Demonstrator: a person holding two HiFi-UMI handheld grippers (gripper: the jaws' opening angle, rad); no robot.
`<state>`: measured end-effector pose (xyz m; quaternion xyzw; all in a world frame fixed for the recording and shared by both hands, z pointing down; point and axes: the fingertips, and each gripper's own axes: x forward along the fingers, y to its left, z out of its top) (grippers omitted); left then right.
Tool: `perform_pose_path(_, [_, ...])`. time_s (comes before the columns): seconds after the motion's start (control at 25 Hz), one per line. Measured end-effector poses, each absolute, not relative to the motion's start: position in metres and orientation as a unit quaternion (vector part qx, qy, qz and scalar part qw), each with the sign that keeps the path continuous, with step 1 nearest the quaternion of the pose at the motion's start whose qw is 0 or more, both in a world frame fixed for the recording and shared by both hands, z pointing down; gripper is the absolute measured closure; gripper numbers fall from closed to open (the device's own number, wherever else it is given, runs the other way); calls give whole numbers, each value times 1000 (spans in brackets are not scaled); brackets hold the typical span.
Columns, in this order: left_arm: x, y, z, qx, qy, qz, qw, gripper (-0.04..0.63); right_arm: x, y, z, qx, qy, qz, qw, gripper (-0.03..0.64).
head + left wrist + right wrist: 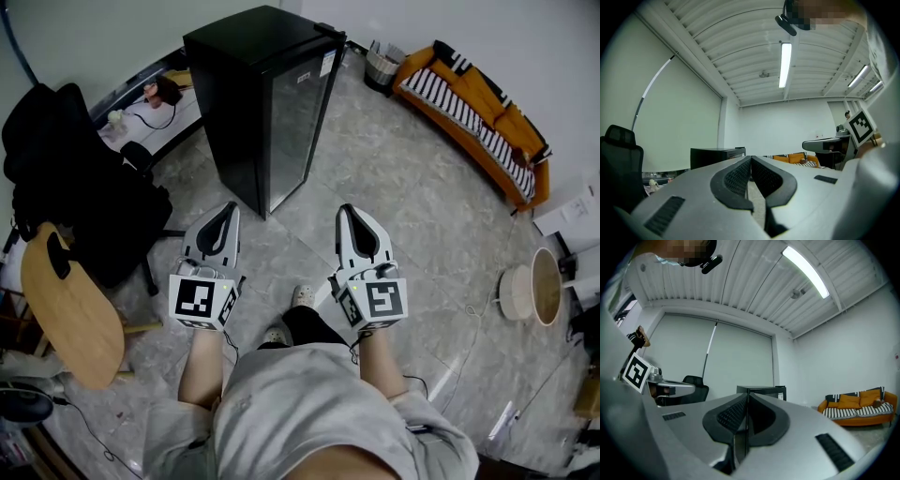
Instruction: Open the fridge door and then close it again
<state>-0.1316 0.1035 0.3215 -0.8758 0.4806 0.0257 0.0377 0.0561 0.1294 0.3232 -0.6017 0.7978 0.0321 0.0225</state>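
A small black fridge (267, 103) with a glass door stands on the tiled floor ahead of me, its door closed. It also shows beyond the jaws as the fridge (717, 157) in the left gripper view and the fridge (764, 392) in the right gripper view. My left gripper (226, 208) is held level, short of the fridge's near corner, shut with nothing between its jaws. My right gripper (346, 210) is beside it to the right, also shut and empty, its tips meeting at the right gripper (748, 397). Neither touches the fridge.
A black office chair (75, 178) and a wooden chair (70, 309) stand at the left, with a desk (155, 103) behind. An orange sofa (478, 103) lines the far right wall. A round white stool (530, 291) lies at the right. My feet (291, 314) are on the tiles.
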Motion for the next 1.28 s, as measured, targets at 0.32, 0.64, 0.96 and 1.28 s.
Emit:
perform_pose_path(0.32, [-122,47,323,-869,492,31,34,580,67,65,322,-589,807,34,24,592])
perform_pose_path(0.64, [-101,-12,319,-862,505,36,34,580,80,-5,317,-566,823,36,22,592])
perform_pose_path(0.96, [-87,-65,323,-846,531,31,37,580,95,-67,323,-539,841,32,22,592])
perform_pose_path(1.28, [-73,-103,329,-838,544,22,41,580,106,-106,332,-513,858,35,5,592])
